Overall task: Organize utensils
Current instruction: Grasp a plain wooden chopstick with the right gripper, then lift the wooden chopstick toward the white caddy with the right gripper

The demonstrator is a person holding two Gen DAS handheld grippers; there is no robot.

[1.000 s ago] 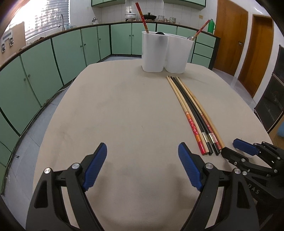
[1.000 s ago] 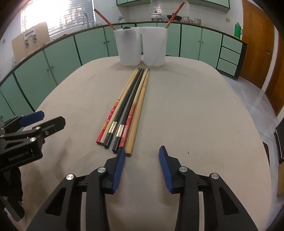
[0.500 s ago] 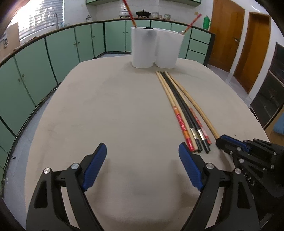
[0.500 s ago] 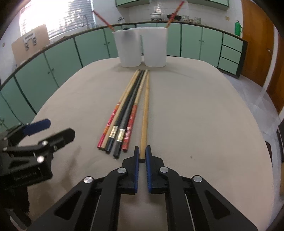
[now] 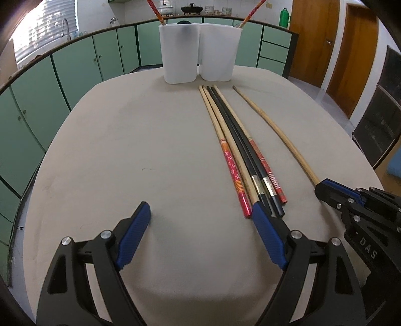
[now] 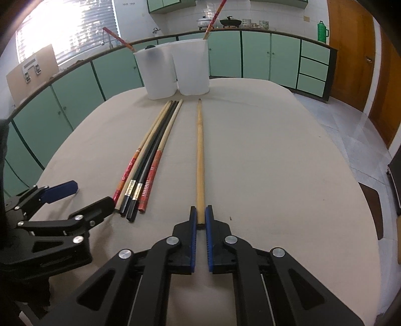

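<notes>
On the beige surface [image 5: 125, 150], before the two white holders [image 6: 173, 71], your left gripper [image 5: 200, 218] stays wide open and empty by the five bundled chopsticks [image 5: 240, 155], while your right gripper [image 6: 199, 219], now clamped on the plain bamboo chopstick [image 6: 199, 155], has drawn it apart.

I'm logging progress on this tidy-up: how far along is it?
Early. Done: two chopsticks stand in the white holders. In hand: the right hand-held gripper grips a plain chopstick. Left: five chopsticks lie on the table; the left hand-held gripper is open.
</notes>
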